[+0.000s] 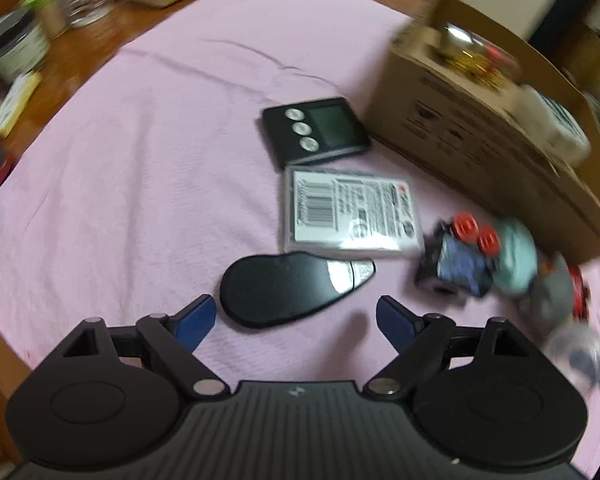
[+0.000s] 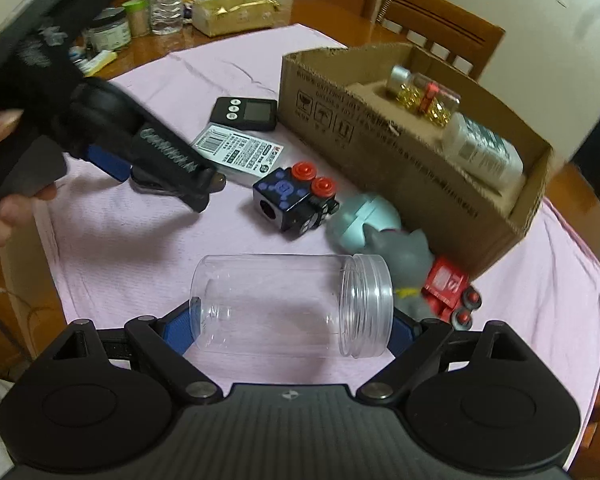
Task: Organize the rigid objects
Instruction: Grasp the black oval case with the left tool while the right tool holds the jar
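Bench: round wooden top under a pink textured cloth; loose items lie in a cluster near its middle.
Open brown cardboard box: stands at the far right side of the cloth, already holding a white bottle and small gold and red pieces. Judged the place for what remains.
Clear plastic screw-neck jar: lies on its side across the right gripper, base toward one blue pad, open neck toward the other. Whether the pads press on it I cannot tell; it looks spanned end to end.
Jar advice: a grip on base and rim is slippery, so squeeze gently, keep it level, and lift clear of the grey cat figure and red toy truck just beside the neck.
Left gripper: jaws stand open and empty, pointed down at the black teardrop-shaped flat gadget with a silver tip, which lies between and just beyond the pads.
Gadget advice: it is thin and flat, so lower the pads to the cloth on either side of its narrow width before closing.
Smaller items: black timer with three round buttons, clear labelled card case, dark blue cube with red knobs. All lie near the box, not yet in it.
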### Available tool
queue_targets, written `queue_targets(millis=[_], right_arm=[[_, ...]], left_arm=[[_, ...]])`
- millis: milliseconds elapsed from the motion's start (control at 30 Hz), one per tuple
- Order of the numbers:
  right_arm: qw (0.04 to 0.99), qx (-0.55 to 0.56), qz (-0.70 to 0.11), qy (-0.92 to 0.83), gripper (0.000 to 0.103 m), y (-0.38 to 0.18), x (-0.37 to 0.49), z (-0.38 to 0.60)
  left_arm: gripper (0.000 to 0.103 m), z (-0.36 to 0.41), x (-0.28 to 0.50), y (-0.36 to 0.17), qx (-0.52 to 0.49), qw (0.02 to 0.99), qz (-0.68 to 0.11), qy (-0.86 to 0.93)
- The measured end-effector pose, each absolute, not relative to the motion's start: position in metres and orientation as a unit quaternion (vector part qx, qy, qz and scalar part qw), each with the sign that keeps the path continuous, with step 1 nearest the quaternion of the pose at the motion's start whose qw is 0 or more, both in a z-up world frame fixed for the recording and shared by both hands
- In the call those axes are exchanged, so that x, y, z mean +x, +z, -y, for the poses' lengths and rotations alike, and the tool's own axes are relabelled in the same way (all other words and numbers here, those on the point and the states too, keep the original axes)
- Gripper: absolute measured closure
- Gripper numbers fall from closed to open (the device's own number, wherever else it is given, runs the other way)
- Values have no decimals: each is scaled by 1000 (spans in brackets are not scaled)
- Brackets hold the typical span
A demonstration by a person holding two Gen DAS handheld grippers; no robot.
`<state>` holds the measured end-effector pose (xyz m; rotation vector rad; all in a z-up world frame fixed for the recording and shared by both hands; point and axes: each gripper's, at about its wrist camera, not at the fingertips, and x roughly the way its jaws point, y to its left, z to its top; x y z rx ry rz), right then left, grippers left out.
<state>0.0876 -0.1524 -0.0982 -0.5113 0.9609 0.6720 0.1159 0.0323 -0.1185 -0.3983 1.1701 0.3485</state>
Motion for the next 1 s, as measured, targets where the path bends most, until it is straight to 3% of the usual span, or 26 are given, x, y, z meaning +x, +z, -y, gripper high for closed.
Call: queue_targets(millis=[300, 1000], right_arm=[[794, -234, -439, 350, 10, -98, 96, 167], [800, -231, -446, 330, 10, -97, 93, 160]], left_arm=[[13, -24, 131, -121, -214, 782, -538, 233], [13, -15, 127, -125, -66, 825, -551, 106]])
